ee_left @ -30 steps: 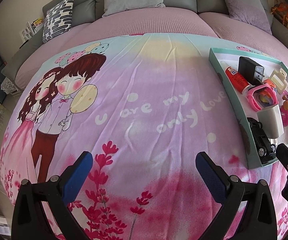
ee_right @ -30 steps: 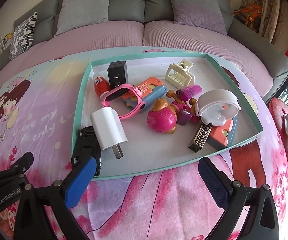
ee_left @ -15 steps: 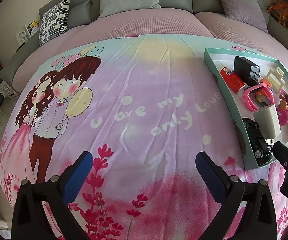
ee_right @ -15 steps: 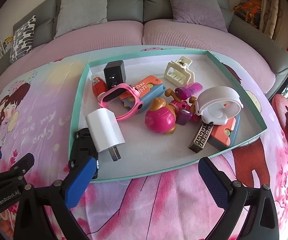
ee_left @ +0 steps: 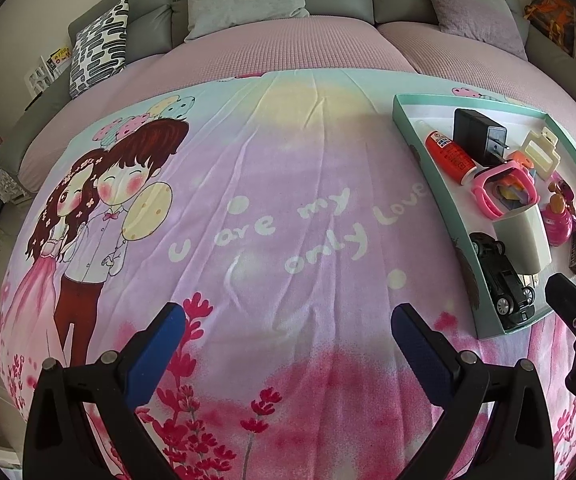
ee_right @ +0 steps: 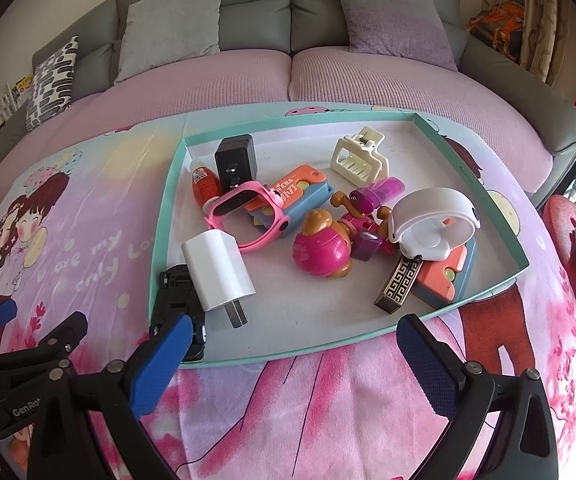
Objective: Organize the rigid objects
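Small rigid objects, among them a white plug charger (ee_right: 218,270) and a black toy car (ee_right: 176,304), are heaped in a shallow teal-rimmed tray (ee_right: 168,208) laid on a pink cartoon-printed blanket (ee_left: 268,208). The right gripper (ee_right: 293,356) is held spread and empty just before the tray's near edge. The left gripper (ee_left: 288,344) is likewise spread over bare blanket beside the tray.

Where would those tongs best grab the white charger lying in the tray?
Probably across the two long flat sides of the white charger, coming down from above. It lies flat, prongs toward the camera; the black toy car crowds its left side, so close carefully there.

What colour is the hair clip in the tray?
The plastic claw-style hair clip is cream, nearly ivory. It shows best in the right wrist view.
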Demonstrator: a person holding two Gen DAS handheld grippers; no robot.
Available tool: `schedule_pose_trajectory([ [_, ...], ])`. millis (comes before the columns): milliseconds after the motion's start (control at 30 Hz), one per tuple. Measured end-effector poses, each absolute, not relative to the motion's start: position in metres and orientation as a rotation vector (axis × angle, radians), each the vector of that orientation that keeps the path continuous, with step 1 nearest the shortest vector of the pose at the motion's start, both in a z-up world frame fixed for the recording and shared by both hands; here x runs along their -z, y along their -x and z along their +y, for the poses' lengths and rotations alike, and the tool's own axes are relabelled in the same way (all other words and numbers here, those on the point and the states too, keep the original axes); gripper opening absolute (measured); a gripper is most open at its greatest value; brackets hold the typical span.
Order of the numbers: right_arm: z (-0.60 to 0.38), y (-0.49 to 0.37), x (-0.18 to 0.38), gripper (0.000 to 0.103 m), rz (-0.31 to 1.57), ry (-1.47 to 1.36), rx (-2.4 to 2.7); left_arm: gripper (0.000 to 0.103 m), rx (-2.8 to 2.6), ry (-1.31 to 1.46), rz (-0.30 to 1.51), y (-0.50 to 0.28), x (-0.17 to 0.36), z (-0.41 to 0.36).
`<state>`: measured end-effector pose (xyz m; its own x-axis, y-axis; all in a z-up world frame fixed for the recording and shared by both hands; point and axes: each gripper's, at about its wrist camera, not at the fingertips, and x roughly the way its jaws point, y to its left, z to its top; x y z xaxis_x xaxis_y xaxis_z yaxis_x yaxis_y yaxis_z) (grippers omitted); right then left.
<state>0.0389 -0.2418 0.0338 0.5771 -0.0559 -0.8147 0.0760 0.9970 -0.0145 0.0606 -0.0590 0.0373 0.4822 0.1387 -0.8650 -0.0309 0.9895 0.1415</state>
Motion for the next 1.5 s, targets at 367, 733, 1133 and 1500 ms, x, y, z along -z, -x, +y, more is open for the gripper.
schedule_pose_trajectory([
  [367,-0.2415,-0.0392,-0.0332,0.103,0.953,-0.021,0.088,0.102,-0.109,-0.092,1.074,-0.0609,-0.0355,-0.0551],
  [733,-0.2422,-0.0401,-0.0319,0.103,0.957,-0.022,0.097,0.102,-0.105,-0.08,1.088,-0.0627,-0.0324,-0.0535],
  [1133,-0.2434,-0.0402,-0.0303,0.103,0.962,-0.025,0.104,0.102,-0.114,-0.069,1.096,-0.0634,-0.0309,-0.0512],
  [1500,-0.2433,-0.0404,-0.0293,0.103,0.966,-0.024,0.105,0.102,-0.115,-0.077,1.094,-0.0629,-0.031,-0.0531],
])
